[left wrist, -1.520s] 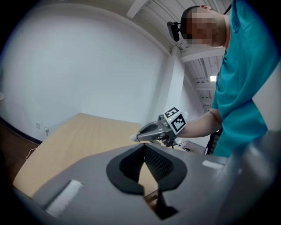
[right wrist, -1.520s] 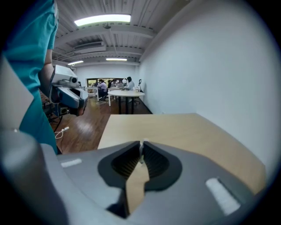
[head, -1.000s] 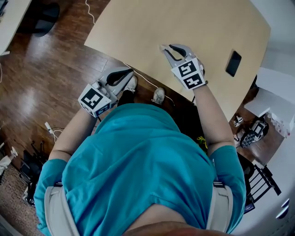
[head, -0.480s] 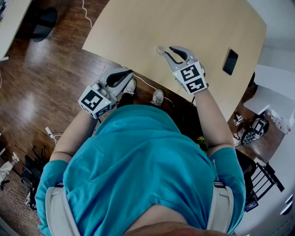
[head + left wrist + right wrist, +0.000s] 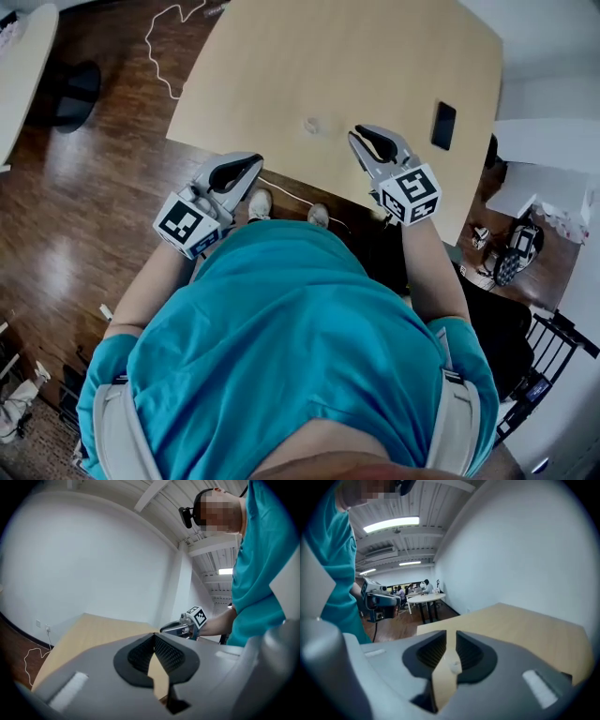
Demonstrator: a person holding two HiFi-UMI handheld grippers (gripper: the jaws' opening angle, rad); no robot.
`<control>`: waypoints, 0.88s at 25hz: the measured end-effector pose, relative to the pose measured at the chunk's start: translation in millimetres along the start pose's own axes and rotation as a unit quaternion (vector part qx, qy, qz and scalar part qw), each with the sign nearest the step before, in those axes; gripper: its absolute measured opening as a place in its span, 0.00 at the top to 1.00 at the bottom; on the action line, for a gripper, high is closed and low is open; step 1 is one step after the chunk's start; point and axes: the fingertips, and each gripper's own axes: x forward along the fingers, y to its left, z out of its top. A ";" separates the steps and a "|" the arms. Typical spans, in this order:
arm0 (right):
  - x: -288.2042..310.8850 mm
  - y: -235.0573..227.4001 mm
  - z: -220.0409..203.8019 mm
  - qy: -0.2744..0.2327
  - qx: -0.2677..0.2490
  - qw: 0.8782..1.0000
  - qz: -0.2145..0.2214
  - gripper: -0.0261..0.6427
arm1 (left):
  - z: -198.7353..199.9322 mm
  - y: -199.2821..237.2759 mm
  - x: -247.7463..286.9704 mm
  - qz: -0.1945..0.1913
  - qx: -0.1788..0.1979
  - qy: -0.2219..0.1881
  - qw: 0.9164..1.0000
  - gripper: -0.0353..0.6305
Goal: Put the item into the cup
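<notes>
We hold both claws low by the counter's (image 5: 375, 56) near edge. The left claw (image 5: 253, 161) hangs at the near left corner, tips about over the edge, with wooden floor (image 5: 84, 206) below and to its left. Its pads are pressed together at the tips, and nothing is pinched. The right claw (image 5: 354, 134) is over the counter, just inside the same edge. Its pads stand slightly apart and have just been closing, but they grip nothing.

The task's thing, as far as we can tell, is a small pale object (image 5: 312, 125) resting on the bare wood. It lies just ahead of the right claw's tips and to their left, clear of them. We also see it through that claw's gap in the right gripper view. It is too small for us to say whether it is the cup or the item.

Beyond it the counter is broad bare wood out to the far edge. A black phone (image 5: 443, 125) lies near the right edge, well apart from the object. A white cable (image 5: 159, 37) snakes over the floor off the left edge.
</notes>
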 end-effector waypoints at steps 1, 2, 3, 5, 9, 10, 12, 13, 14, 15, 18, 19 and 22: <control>-6.4 0.5 3.8 -0.009 0.010 1.000 -0.009 0.87 | 6.5 0.3 -2.6 -0.004 0.002 -0.003 1.000 0.94; -12.6 0.3 8.3 -0.019 0.019 0.999 -0.020 0.88 | 12.0 1.6 -5.0 -0.009 0.006 -0.005 1.000 0.94; -18.7 -0.5 13.5 -0.029 0.025 0.999 -0.033 0.90 | 15.2 4.6 -7.5 -0.016 0.014 -0.008 1.000 0.94; -32.1 -2.0 25.3 -0.053 0.036 0.996 -0.061 0.95 | 18.4 11.8 -13.4 -0.029 0.028 -0.010 0.999 0.94; -62.4 2.2 47.2 -0.093 0.058 0.988 -0.105 0.96 | 30.3 16.2 -24.9 -0.048 0.037 -0.015 0.998 0.94; -69.7 4.0 51.7 -0.099 0.061 0.987 -0.114 0.96 | 33.7 16.6 -27.4 -0.053 0.040 -0.018 0.998 0.94; -84.2 7.3 58.4 -0.110 0.066 0.983 -0.132 0.96 | 41.0 18.0 -31.4 -0.062 0.045 -0.025 0.997 0.94; -91.3 9.5 60.8 -0.115 0.067 0.981 -0.139 0.96 | 44.4 18.5 -32.8 -0.066 0.048 -0.028 0.996 0.94; -98.2 12.5 62.8 -0.118 0.067 0.980 -0.143 0.96 | 47.4 18.5 -33.9 -0.068 0.050 -0.030 0.996 0.94; -105.3 16.4 64.3 -0.120 0.065 0.980 -0.146 0.96 | 50.0 17.5 -34.6 -0.069 0.053 -0.031 0.996 0.94; -129.1 32.1 65.6 -0.118 0.049 0.981 -0.147 0.96 | 56.8 4.0 -36.7 -0.075 0.057 -0.037 0.995 0.94; -138.1 38.0 64.8 -0.118 0.046 0.981 -0.148 0.96 | 58.7 -4.0 -38.1 -0.077 0.060 -0.040 0.994 0.94; -169.7 55.5 57.3 -0.124 0.043 0.980 -0.150 0.96 | 62.0 -33.2 -40.9 -0.082 0.070 -0.045 0.993 0.94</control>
